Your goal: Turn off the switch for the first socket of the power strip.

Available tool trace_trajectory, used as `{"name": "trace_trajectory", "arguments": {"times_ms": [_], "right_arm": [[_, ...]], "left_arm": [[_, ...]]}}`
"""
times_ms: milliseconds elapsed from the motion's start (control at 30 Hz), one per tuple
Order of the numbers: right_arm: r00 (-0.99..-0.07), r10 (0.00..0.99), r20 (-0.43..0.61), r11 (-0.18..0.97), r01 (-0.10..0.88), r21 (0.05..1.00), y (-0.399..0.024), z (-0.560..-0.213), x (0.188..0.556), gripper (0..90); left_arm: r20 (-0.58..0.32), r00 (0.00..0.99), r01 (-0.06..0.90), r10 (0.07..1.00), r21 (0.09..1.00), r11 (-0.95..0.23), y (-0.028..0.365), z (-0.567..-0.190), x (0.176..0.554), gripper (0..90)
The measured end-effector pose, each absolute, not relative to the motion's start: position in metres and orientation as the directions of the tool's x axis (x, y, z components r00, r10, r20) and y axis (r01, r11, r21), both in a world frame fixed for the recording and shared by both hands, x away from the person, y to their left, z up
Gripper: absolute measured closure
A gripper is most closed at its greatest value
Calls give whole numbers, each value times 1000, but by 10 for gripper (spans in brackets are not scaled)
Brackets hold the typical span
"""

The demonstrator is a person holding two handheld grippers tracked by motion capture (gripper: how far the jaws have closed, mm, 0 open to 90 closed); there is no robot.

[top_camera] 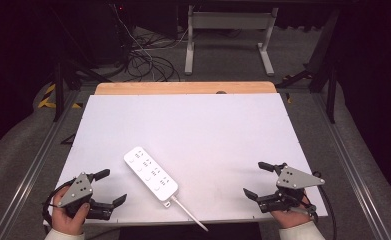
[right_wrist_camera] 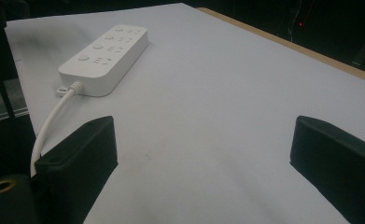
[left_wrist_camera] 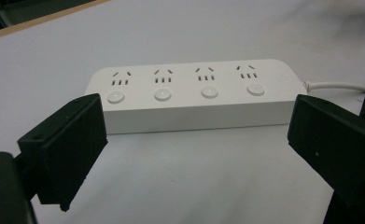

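both jaws spread and empty, the left gripper point(top_camera: 104, 189) and right gripper point(top_camera: 257, 180) flank the white power strip point(top_camera: 150, 173) lying near the table's point(top_camera: 208, 125) front edge, seemingly poised to begin.

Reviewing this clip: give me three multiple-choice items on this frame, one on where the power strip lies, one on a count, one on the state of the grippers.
1. Where does the power strip lie on the table?
A. near edge, left of centre
B. far right corner
C. on the floor

2. How many round buttons does it have?
A. two
B. four
C. six

3. How do the left gripper and right gripper stand?
A. both open, holding nothing
B. left shut on the cord
C. both shut

Answers: 1 A, the high view shows it nearer the left gripper; 2 B, the left gripper view shows four; 3 A, each gripper's jaws stand wide apart.
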State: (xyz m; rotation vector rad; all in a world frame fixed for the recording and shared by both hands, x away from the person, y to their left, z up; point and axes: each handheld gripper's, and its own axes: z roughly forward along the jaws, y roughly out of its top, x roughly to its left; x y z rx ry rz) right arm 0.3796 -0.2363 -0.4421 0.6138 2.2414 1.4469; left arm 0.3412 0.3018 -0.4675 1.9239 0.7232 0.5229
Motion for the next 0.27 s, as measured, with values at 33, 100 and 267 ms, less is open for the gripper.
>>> {"name": "trace_trajectory", "arguments": {"times_ms": [33,100,267], "right_arm": [[-823,561,-94,367,145,919,-236,-442,380,76],[-822,561,-95,367,145,919,-236,-442,380,77],[-822,561,-96,368,144,919,-236,-442,380,76]], "left_arm": [[47,727,266,685,901,-344,301,-468,341,52],[47,721,270,691,900,-343,301,-467,341,52],[47,727,267,685,900,-345,301,-467,341,51]]}}
